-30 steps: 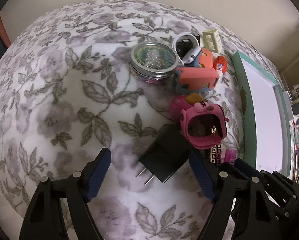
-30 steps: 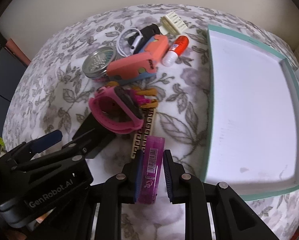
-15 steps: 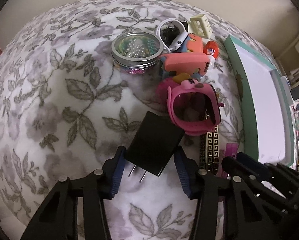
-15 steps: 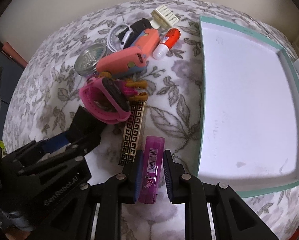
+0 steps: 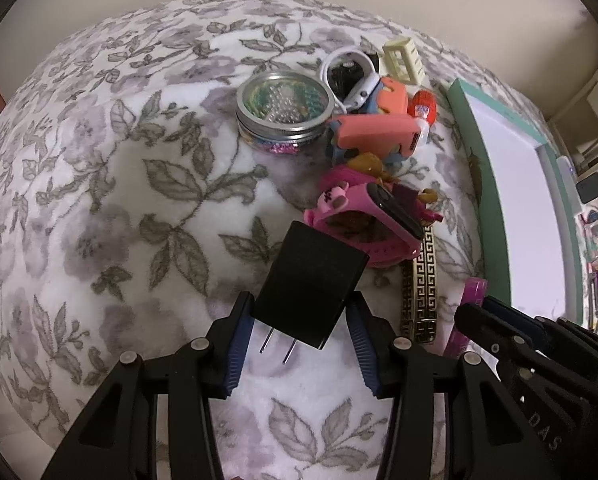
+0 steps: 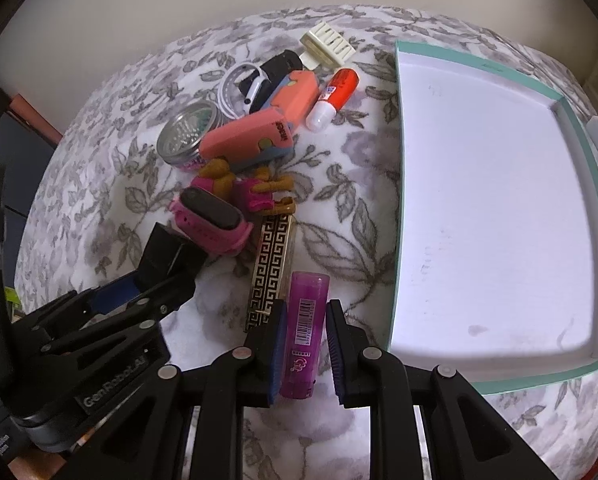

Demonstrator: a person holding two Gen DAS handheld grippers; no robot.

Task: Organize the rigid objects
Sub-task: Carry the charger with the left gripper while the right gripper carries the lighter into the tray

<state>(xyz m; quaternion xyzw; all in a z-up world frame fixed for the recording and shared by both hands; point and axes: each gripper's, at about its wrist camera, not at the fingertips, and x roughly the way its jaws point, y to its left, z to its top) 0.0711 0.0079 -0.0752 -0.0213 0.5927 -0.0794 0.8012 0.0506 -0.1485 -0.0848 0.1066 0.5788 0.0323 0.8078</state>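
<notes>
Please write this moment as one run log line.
left gripper: shut on black charger | right gripper: shut on purple glue stick | tray: empty

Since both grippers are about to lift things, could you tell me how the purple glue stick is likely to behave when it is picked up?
The purple glue stick looks like a rigid plastic cylinder, so it should stay stiff. Its smooth round sides may slip or twist between the right gripper pads, which clamp it mid-body. Set down on the tray, it would probably roll.

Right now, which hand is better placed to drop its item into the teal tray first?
Right. The right gripper is shut on the purple glue stick, just beside the teal tray. The left gripper clamps the black charger farther from the tray, with the right gripper in between.
</notes>
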